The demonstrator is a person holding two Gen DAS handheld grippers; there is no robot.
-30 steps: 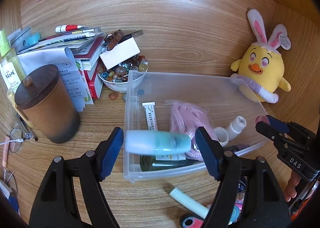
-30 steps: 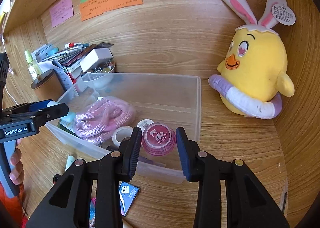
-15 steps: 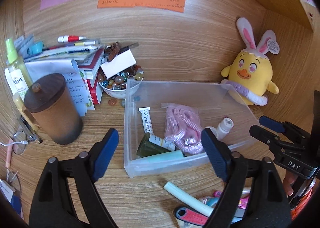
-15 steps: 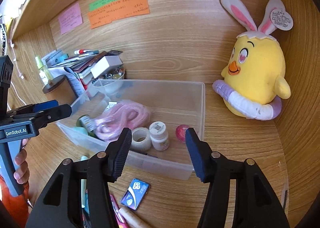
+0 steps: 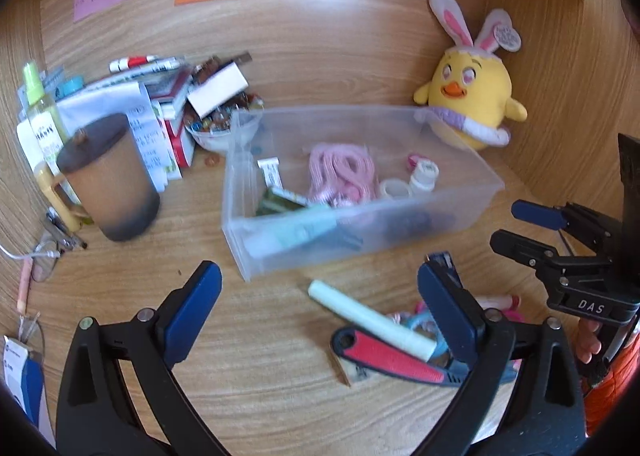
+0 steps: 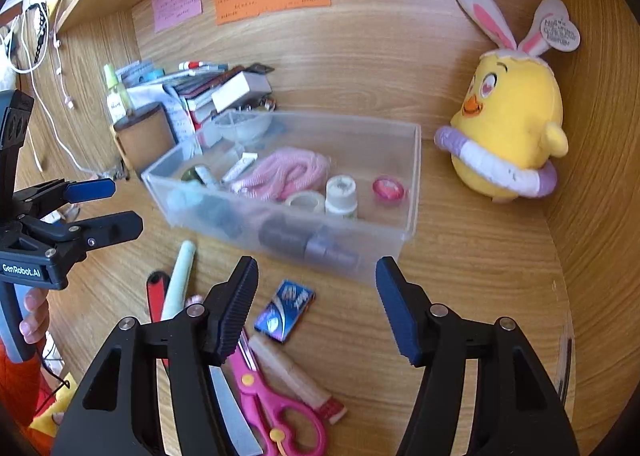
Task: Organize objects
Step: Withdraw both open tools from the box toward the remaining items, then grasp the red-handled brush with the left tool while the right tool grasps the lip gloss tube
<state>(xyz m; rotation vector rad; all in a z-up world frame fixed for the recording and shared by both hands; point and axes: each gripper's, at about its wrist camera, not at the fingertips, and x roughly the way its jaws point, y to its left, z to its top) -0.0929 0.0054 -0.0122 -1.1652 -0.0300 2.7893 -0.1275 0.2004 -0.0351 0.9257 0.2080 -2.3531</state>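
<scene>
Both grippers up over the wooden worktop [image 5: 280, 356] now. Left gripper [image 5: 320, 308]: fingers wide, just been opening, nothing between them, pale green tube [image 5: 372, 322] lying loose on the wood just inside the right finger. Clear plastic storage box [image 5: 452, 216] sits ahead of the fingertips w/ pink coiled rope [image 5: 344, 172], white tape roll [image 5: 394, 189] and small white bottle [image 5: 425, 175] inside. Right gripper [image 6: 316, 300]: fingers about half apart, just been opening too, holding nothing. Blue foil packet [image 6: 285, 310] lies on the wood between them, near the left finger. Pink-handled scissors [image 6: 276, 412] by the left finger's base. Round pink jar [image 6: 387, 189] rests in the box, ahead of the right fingertip.
</scene>
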